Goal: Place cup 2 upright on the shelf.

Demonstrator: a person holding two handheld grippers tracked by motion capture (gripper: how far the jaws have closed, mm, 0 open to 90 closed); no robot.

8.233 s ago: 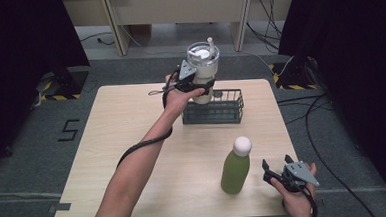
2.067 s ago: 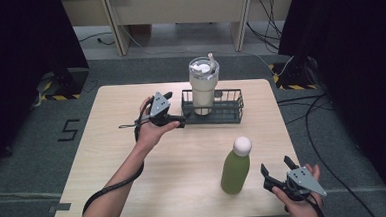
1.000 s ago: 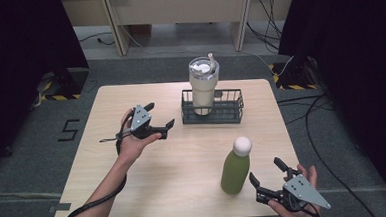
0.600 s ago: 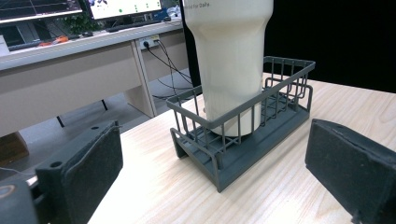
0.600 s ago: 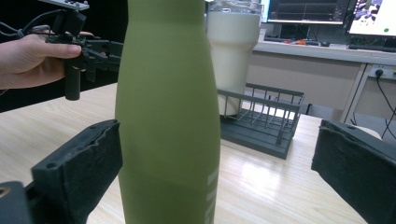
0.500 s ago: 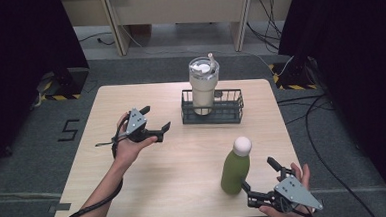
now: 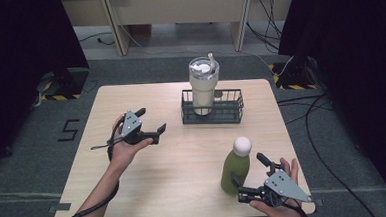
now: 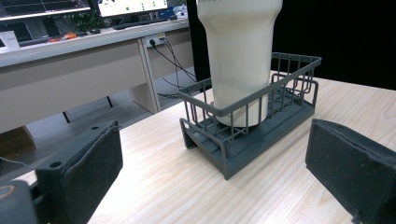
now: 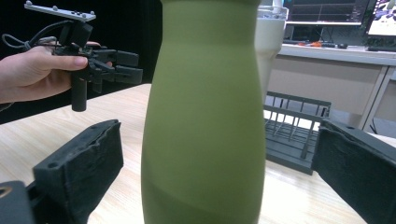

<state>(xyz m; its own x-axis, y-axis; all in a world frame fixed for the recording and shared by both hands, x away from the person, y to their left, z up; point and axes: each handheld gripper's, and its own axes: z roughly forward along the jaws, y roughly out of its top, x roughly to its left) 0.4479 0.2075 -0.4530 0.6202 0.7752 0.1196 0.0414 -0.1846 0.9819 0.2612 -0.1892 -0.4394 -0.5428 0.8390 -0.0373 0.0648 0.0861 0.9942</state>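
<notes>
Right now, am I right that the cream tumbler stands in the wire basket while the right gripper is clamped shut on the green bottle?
Not quite. The cream tumbler does stand in the wire basket, but the right gripper is not clamped on the green bottle. The right gripper view shows its jaws standing wide open on either side of the bottle, with a clear gap at each pad.

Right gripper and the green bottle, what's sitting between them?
Nothing: in the right gripper view the green bottle stands between the right gripper's open pads, with bare gaps either side.

Matt green bottle (image 9: 205, 116), pale wood-grain table (image 7: 184, 164), dark wire basket (image 7: 212, 107)
</notes>
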